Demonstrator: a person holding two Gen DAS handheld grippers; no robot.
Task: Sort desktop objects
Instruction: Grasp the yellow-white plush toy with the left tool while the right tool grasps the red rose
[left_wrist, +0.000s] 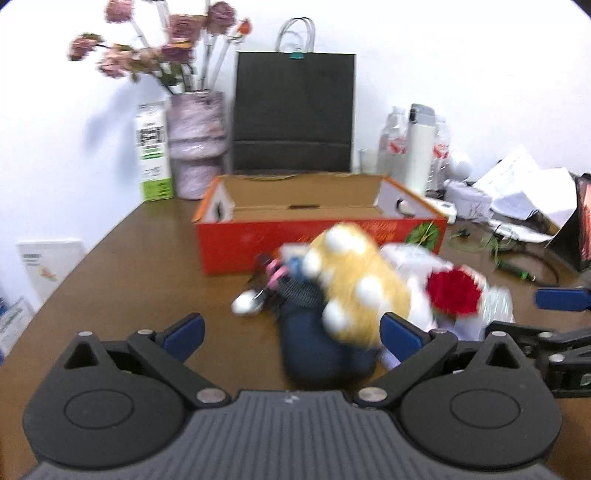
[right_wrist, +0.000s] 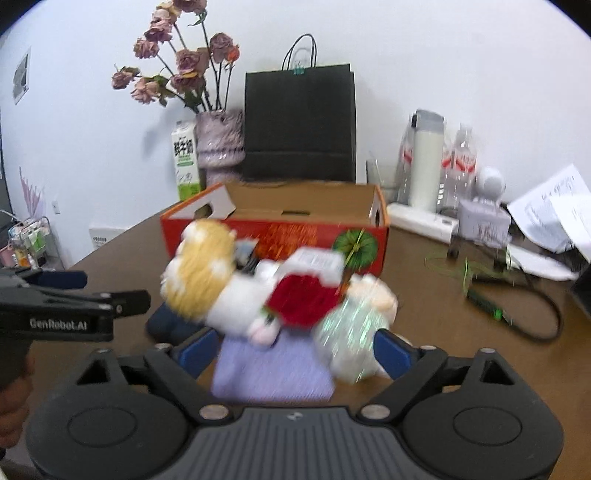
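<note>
Crowding the brown worktop (left_wrist: 122, 266) centre is a blurred pile: yellow-white plush (left_wrist: 351, 284) atop a dark blue pouch (left_wrist: 317, 350), w/ a red flower (left_wrist: 452, 293) and white wrapped items just beside it. Left gripper (left_wrist: 291, 332) sits w/ fingers (left_wrist: 184, 330) wide apart, either side of the pouch, not touching it. Right gripper (right_wrist: 295, 354) likewise has fingers (right_wrist: 391, 354) apart; between them lie a lilac cloth (right_wrist: 273, 373) and an iridescent wrapped plush (right_wrist: 351, 339); contact unclear owing to blur.

Behind the pile stands an open orange box (right_wrist: 280, 236), interior bare cardboard as far as visible, green leaf print on front at right. Farther back, along the wall: black paper bag (right_wrist: 299, 122) w/ teal clip, vase (right_wrist: 219, 144) of dried roses, milk carton (right_wrist: 184, 162) w/ Chinese text, white flask (right_wrist: 424, 158), water bottles, loose papers (right_wrist: 554, 214). A green cable (right_wrist: 487, 295) lies on the worktop at right.

Legible: "GenRobot.AI" on the left gripper body, seen in right wrist view. Other print too blurred.
</note>
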